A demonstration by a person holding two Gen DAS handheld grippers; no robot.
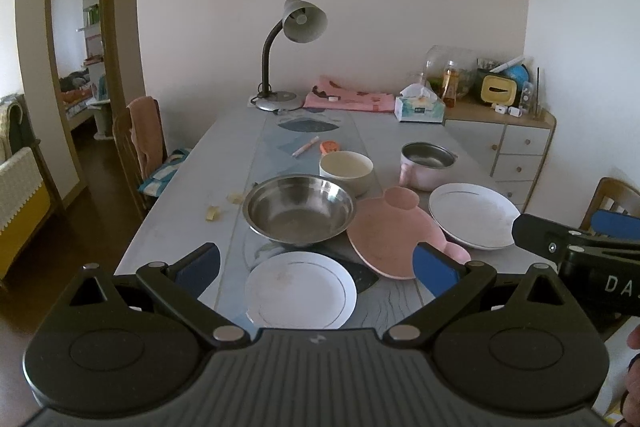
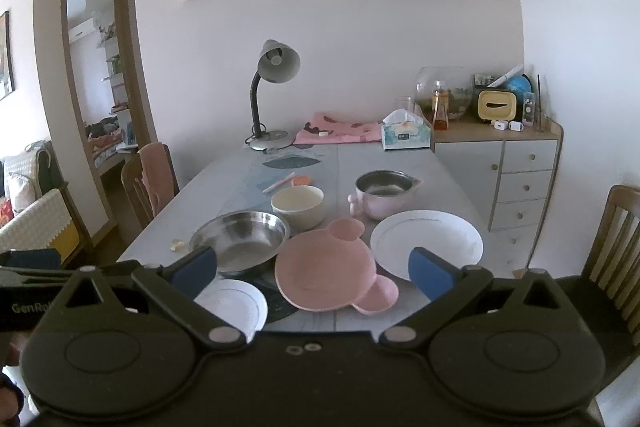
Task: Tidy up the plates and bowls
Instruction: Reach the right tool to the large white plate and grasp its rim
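On the grey table lie a small white plate, a steel bowl, a pink bear-shaped plate, a larger white plate, a cream bowl and a pink steel-lined pot. My left gripper is open and empty above the small white plate. My right gripper is open and empty above the pink plate, with the large white plate, steel bowl and small plate around it. The right gripper also shows at the left wrist view's right edge.
A desk lamp, pink cloth and tissue box stand at the table's far end. A pen and orange item lie mid-table. Chairs stand left and right. A drawer cabinet is far right.
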